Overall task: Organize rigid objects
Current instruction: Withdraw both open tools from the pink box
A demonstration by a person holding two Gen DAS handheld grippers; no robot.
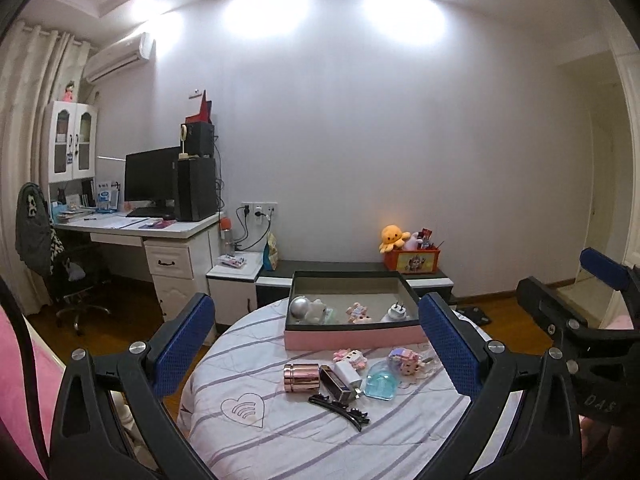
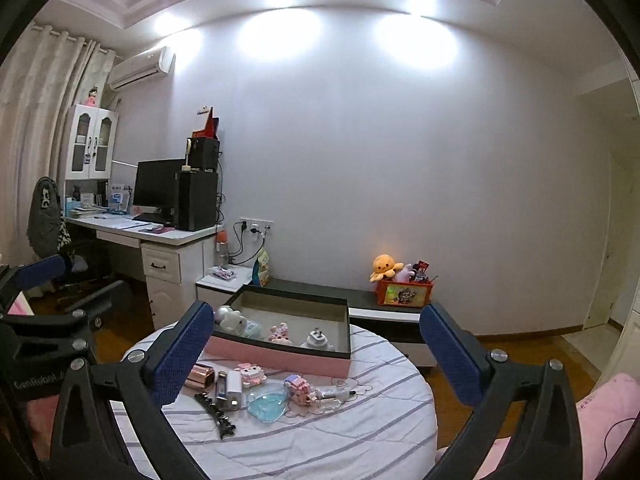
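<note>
A pink box with a dark rim stands open on the round striped table. Inside lie a silver ball, a white plush, a small pink figure and a white plug. In front of it on the cloth are a rose-gold cylinder, a white charger, a black hair clip, a blue clear piece and pink block toys. My left gripper hangs open above the table's near side, holding nothing. My right gripper is open and empty too, to the right of the left one.
A white desk with a monitor and speakers stands at the left, an office chair beside it. Behind the table runs a low dark bench with an orange toy bin. Pink bedding shows at both lower corners.
</note>
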